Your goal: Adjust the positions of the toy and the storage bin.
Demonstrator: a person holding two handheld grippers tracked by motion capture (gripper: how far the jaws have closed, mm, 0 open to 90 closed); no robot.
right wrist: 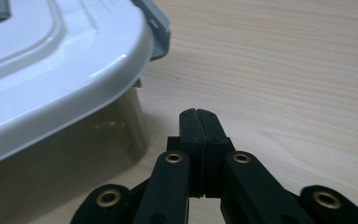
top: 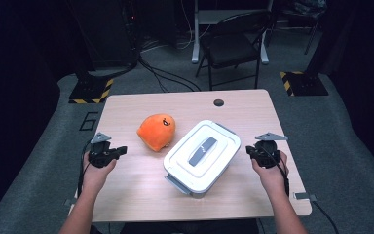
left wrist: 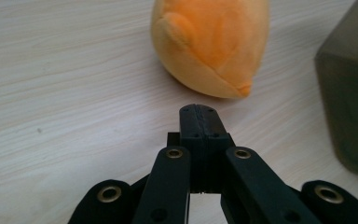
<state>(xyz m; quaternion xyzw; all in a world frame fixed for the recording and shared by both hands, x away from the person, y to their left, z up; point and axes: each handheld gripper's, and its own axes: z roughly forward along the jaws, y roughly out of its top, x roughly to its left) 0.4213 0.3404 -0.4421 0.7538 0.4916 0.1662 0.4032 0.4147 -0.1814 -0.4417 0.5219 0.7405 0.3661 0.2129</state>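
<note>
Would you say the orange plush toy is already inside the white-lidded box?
No, the orange plush toy lies on the table beside the box, whose lid is on.

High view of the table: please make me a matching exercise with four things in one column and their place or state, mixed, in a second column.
Things:
1. orange plush toy
2. white box lid
3. left tongs
4. right tongs

Place or state:
a. shut, empty, right of the box
b. lying on the table, left of the box
c. closed on the box, grey handle on top
d. shut, empty, pointing toward the toy

Pairs: 1-b, 2-c, 3-d, 4-a
</note>
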